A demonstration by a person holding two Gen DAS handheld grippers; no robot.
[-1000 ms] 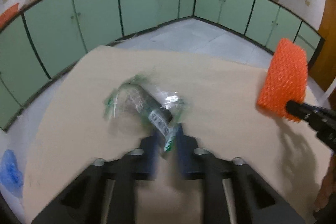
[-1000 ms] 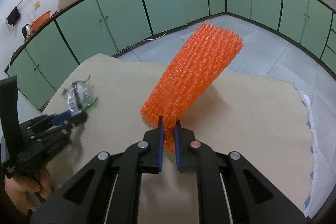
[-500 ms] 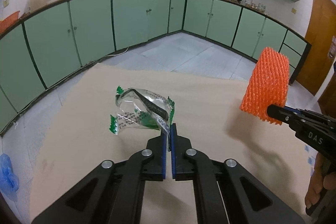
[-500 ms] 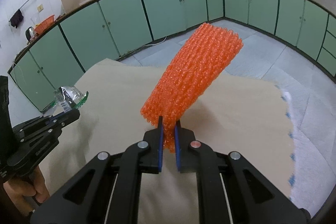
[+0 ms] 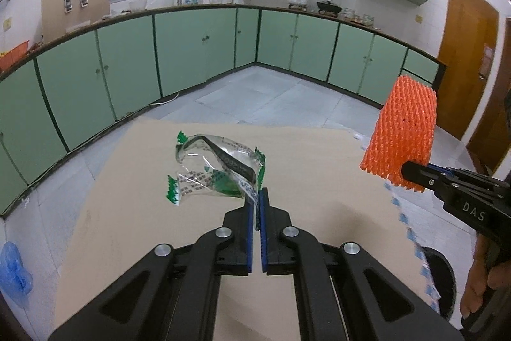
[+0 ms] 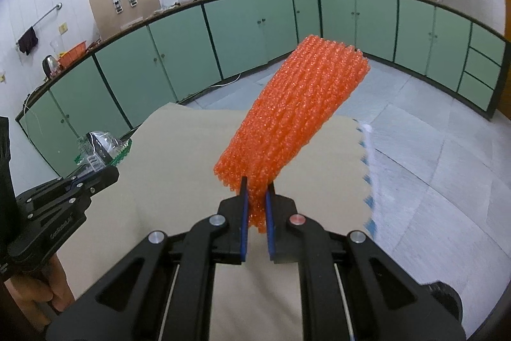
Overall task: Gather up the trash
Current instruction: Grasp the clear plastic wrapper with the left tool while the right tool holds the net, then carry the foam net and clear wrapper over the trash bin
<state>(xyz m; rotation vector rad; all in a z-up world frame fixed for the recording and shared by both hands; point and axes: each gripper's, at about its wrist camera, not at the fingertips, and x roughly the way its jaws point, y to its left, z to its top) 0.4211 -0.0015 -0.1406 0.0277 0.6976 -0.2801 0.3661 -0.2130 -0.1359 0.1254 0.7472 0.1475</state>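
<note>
A crumpled clear plastic wrapper (image 5: 217, 170) with green edges hangs in the air above the beige table (image 5: 134, 213); my left gripper (image 5: 255, 197) is shut on its lower right corner. An orange foam net sleeve (image 6: 293, 114) sticks up and away from my right gripper (image 6: 255, 190), which is shut on its lower end. In the left wrist view the orange foam net sleeve (image 5: 402, 139) and right gripper (image 5: 412, 171) appear at the right. In the right wrist view the wrapper (image 6: 102, 149) and left gripper (image 6: 110, 171) show at the left. Both items are lifted off the table.
Green kitchen cabinets (image 5: 198, 50) curve around a grey tiled floor (image 5: 274, 101). The table's right edge has a blue-white zigzag trim (image 6: 367, 162). A blue plastic bag (image 5: 14, 274) lies on the floor at the left. A dark round object (image 5: 440, 277) sits below the table's right edge.
Both grippers rose off the table with their items. The wrapper went from lying on the table to hanging from the shut left gripper. The view tilted up, showing more of the kitchen.
</note>
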